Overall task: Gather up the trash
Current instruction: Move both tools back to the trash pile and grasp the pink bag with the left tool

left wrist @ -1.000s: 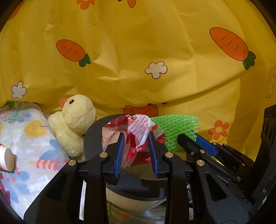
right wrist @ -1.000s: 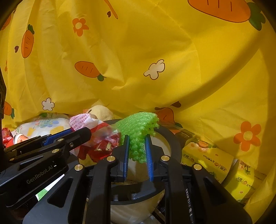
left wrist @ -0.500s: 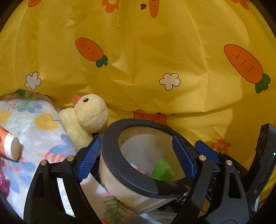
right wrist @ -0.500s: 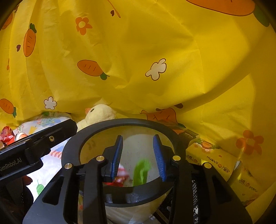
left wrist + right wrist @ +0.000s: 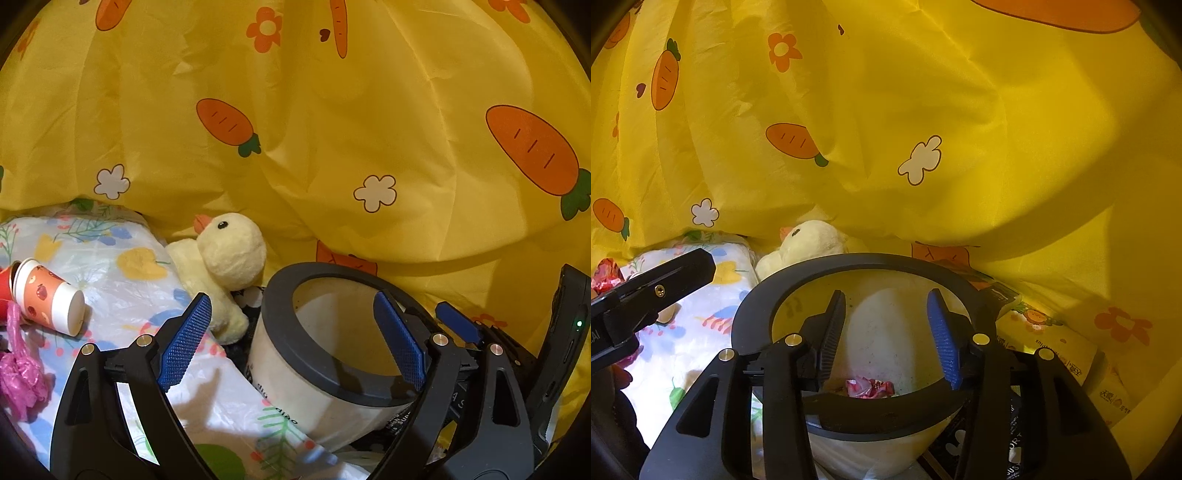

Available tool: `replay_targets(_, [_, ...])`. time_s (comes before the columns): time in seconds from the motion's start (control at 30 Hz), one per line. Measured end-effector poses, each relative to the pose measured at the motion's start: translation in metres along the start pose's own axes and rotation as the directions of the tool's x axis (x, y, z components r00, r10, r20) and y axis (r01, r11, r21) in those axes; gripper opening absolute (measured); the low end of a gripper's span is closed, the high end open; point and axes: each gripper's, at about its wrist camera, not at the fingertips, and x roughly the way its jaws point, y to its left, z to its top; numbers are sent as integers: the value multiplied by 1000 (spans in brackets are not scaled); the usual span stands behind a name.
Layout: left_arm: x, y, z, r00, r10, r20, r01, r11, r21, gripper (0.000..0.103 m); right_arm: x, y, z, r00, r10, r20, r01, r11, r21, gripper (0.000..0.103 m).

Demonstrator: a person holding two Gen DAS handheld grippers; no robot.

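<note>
Black-rimmed and white-walled, the bin (image 5: 871, 280) sits directly under my right gripper (image 5: 886, 339), whose fingers are opening with nothing between them, because the red-and-white wrapper (image 5: 870, 387) now lies on the bin floor at 6 o'clock of the opening. My left gripper (image 5: 291, 339) is spreading wide too, also empty, straddling the rim at its 9 o'clock side. I judge the paper cup (image 5: 48, 299) and pink bag (image 5: 18, 373) on the floral sheet (image 5: 122, 280), at 9 o'clock from the bin, to be next, while the plush duck (image 5: 225, 258) stays.
</note>
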Motion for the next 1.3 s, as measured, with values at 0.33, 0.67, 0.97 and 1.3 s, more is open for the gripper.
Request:
replay_targets(0.33, [-48,8,-6,991,125,38,-124,992,-20,88,-14,10,0,999,24,26,-24,999,-37,56])
replay_targets(0.67, [-136,57,-28,940,329,85,-325,944,-62,89,-31,32,3,994,94,63,-87,991,-106,66])
replay_targets(0.97, [-220,120,-62,795,596,111,-587,803,-105,91,-43,78,3,969,241,60,-227,959,-172,72])
replay_targets(1.3, [-223,164,-81,799,601,22,-591,792,-152,91,-45,132,2,932,360,33,-345,913,-219,72])
